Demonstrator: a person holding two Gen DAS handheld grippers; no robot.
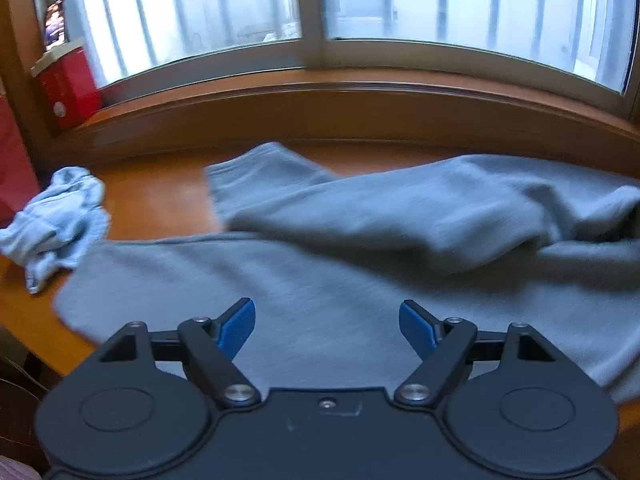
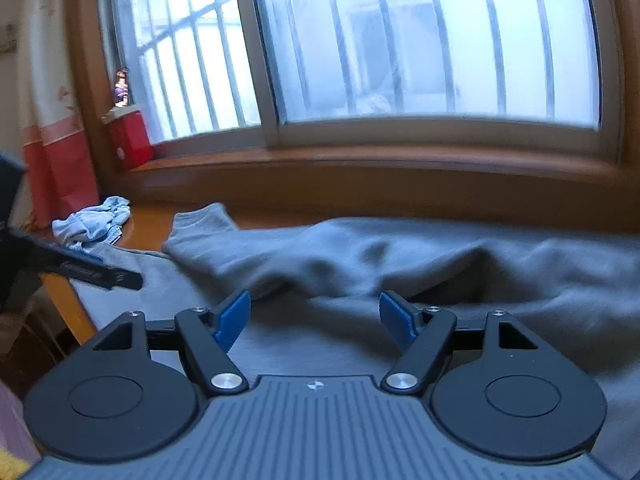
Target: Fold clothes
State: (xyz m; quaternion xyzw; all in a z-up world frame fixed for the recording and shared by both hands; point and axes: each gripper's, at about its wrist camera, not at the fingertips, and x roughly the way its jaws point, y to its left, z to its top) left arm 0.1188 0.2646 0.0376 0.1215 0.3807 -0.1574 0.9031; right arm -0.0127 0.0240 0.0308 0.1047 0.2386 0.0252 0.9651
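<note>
Both hand-held grippers, the left gripper (image 1: 327, 326) and the right gripper (image 2: 315, 316), have their blue pads spread wide with nothing between them, each at the bottom centre of its frame above the grey sweatshirt (image 1: 360, 264). That garment lies rumpled across the wooden table (image 1: 160, 200), filling the middle and right of both views, one sleeve (image 1: 256, 184) folded over toward the upper left. A crumpled light-blue cloth (image 1: 52, 220) sits at the left edge, below the window (image 1: 360, 8).

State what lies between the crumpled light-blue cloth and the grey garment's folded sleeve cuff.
Bare wooden table, seen in the left wrist view.
</note>
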